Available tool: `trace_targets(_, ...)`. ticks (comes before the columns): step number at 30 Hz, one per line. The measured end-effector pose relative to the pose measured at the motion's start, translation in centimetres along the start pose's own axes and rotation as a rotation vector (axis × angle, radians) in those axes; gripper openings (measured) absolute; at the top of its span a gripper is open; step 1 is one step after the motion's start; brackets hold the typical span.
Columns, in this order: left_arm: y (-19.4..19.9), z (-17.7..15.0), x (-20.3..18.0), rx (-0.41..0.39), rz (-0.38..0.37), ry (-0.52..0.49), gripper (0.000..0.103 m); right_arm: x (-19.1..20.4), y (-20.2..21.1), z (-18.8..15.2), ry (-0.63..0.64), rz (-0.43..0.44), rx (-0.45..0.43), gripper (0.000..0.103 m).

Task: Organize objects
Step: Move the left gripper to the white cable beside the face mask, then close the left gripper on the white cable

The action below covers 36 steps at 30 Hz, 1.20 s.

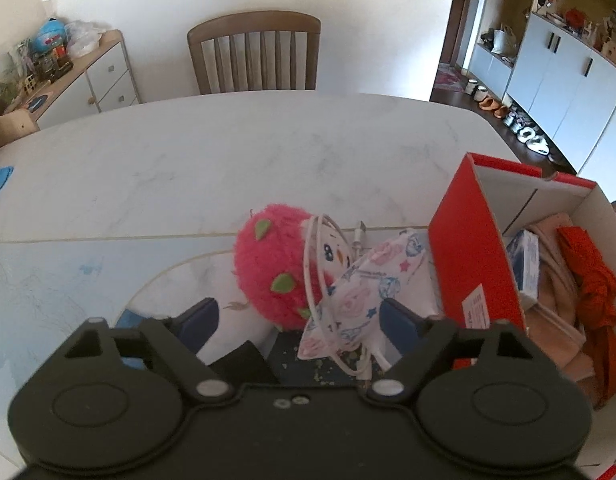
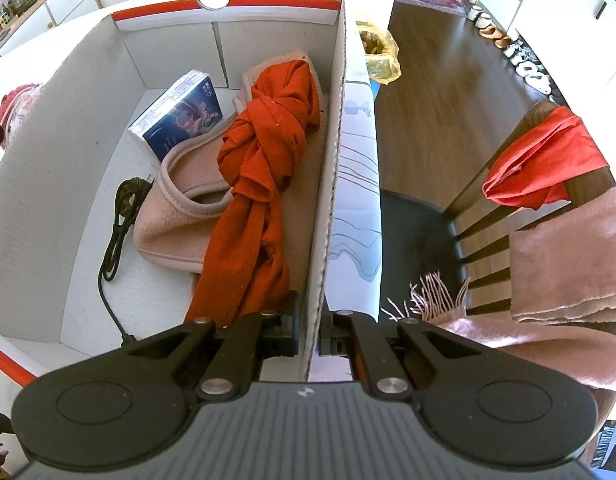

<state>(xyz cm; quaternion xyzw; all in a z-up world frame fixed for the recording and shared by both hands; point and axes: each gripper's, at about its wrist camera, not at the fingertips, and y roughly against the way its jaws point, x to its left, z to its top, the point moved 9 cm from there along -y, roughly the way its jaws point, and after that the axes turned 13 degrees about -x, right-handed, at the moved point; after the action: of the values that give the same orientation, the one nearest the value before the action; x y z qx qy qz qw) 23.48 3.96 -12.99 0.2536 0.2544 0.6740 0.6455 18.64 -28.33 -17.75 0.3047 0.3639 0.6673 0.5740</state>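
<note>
Nearest the left wrist camera, the left gripper has its jaws wide apart, its blue-padded fingers set either side of a soft folded face mask printed with pink and blue cartoons. A thin white charging cable loops over the mask and over a fuzzy pink strawberry-shaped plush with green felt leaves, both lying on the pale marbled table just beside the box.

The right gripper is clamped on the right-hand wall of the red-and-white corrugated cardboard box, one jaw inside and one outside, apparently steadying it.

Inside the box lie a knotted orange-red cloth, a pink quilted fabric bag, a glossy blue-and-white carton and a coiled black cord.

The step in hand looks like picking up the mask for the box. To do it well, the left jaws should close on the stiff folded middle of the mask rather than its limp edge, and keep clear of the cable, which could snag and drag the plush along. The right grip should hold the thin wall firm without crushing it.
</note>
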Motion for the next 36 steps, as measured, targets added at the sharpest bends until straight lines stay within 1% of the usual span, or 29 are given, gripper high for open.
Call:
trace_targets(3,-0.3,-0.3,-0.5,0.005,-0.007,0.004,0.074,0.0,0.0,0.0,-0.003,0.000,0.001,0.006)
trace_targets(4,-0.4,-0.3,-0.7,0.004,-0.007,0.002,0.069,0.0,0.0,0.0,-0.003,-0.001,0.002,0.006)
trace_targets(5,-0.4,-0.3,-0.8,0.002,-0.009,-0.001,0.067,0.0,0.0,0.0,-0.003,-0.001,0.002,0.006)
trace_targets(7,-0.5,-0.3,-1.2,0.002,-0.015,-0.012,0.057,-0.1,-0.1,0.0,-0.005,-0.001,0.003,0.006)
trace_targets(16,-0.5,-0.5,-2.5,0.006,-0.047,-0.031,0.045,0.0,-0.3,-0.1,-0.008,-0.001,0.009,0.006)
trace_targets(23,-1.0,-1.0,-3.0,0.019,-0.039,-0.047,0.033,0.0,-0.3,-0.1,-0.008,0.000,0.009,0.006)
trace_targets(24,-1.1,-1.0,-2.9,0.019,-0.034,-0.057,0.030,0.0,-0.3,-0.2,-0.008,0.000,0.010,0.006)
trace_targets(27,-1.3,-1.1,-3.0,0.025,-0.012,-0.088,0.018,0.0,-0.4,-0.3,-0.011,0.002,0.013,0.006)
trace_targets(30,-1.3,-1.1,-3.2,0.025,-0.005,-0.104,0.009,0.0,-0.5,-0.3,-0.011,0.002,0.013,0.006)
trace_targets(32,-1.2,-1.1,-3.1,0.021,-0.002,-0.102,0.007,0.0,-0.5,-0.3,-0.010,0.001,0.013,0.006)
trace_targets(34,-0.9,-0.9,-3.0,0.009,-0.011,-0.081,0.001,0.0,-0.5,-0.3,-0.011,0.002,0.013,0.006)
trace_targets(36,-0.6,-0.5,-2.9,-0.008,-0.022,-0.064,0.001,0.1,-0.5,-0.3,-0.011,0.001,0.013,0.006)
